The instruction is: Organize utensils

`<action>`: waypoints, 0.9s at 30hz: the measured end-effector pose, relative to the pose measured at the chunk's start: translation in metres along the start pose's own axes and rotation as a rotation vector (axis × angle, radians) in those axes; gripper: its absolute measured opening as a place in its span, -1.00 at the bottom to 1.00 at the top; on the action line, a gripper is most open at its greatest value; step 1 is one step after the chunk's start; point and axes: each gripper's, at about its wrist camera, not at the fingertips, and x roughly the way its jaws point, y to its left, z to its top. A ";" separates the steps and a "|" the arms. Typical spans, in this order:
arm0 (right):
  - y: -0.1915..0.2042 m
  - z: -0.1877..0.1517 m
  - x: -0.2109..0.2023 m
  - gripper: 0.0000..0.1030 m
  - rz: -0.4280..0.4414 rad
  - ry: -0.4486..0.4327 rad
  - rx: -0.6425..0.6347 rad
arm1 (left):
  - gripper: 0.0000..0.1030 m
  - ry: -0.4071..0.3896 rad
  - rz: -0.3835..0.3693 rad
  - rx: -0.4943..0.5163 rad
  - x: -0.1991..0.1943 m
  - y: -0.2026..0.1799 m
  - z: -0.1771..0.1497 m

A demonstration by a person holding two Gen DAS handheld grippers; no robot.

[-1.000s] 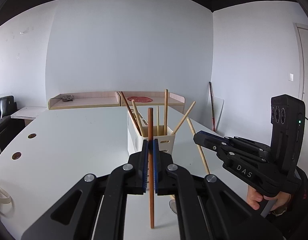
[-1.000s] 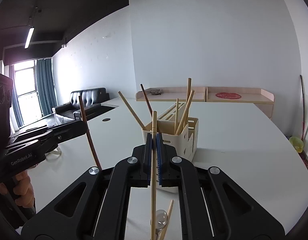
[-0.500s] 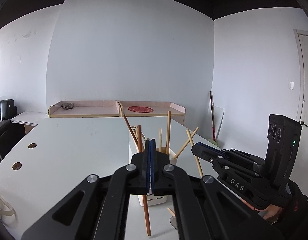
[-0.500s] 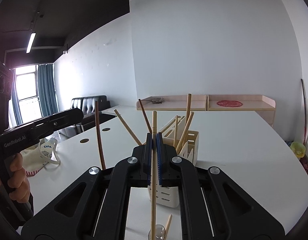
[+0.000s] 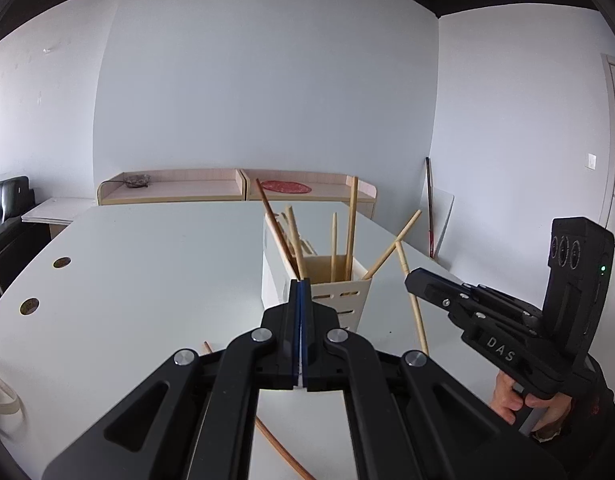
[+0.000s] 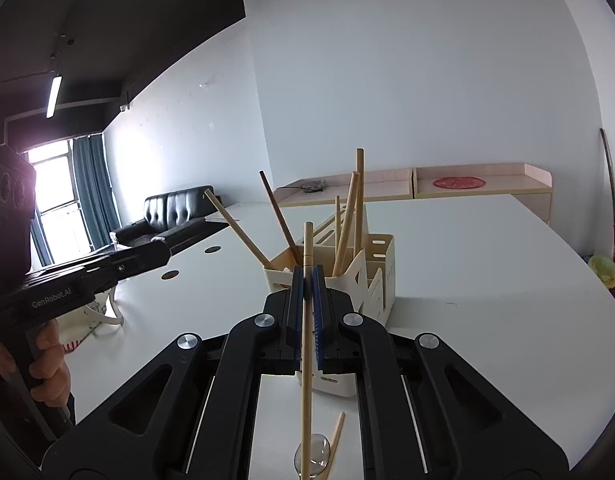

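Progress, left to right. The left gripper [image 5: 300,332] has its pads pressed together with nothing between them; in the right wrist view its tip stands apart from the holder, empty. A dark brown chopstick [image 5: 281,452] lies on the white table [image 5: 147,272] under that gripper, judged still to be put away.

At centre, the cream utensil holder [image 5: 339,296] stands upright on the table and already carries several chopsticks in its near compartment: a dark one leaning left and pale ones upright or leaning outward. That portion of the sorting is judged done.

On the right, the right gripper [image 6: 306,312] pinches a pale chopstick [image 6: 306,380], held roughly upright just short of the holder, its upper end level with the rim; not yet placed. Below it a clear spoon [image 6: 312,451] and a short pale stick [image 6: 336,434] lie on the table, also outstanding.

Judgement: partly complete; one piece in hand and at least three loose.
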 end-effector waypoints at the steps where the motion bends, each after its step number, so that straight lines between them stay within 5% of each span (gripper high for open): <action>1: 0.000 -0.001 0.000 -0.92 0.001 0.000 0.001 | -1.00 0.018 0.005 -0.006 0.003 0.003 -0.002; 7: 0.002 -0.005 -0.001 -0.92 0.012 0.007 -0.006 | -0.95 0.148 0.054 -0.052 0.033 0.026 -0.018; 14: -0.003 -0.012 -0.006 -0.92 0.017 0.013 0.018 | -0.40 0.269 0.148 -0.068 0.072 0.048 -0.041; 27: -0.033 -0.021 -0.008 -0.92 0.008 0.016 0.104 | -0.32 0.463 0.271 -0.005 0.145 0.071 -0.063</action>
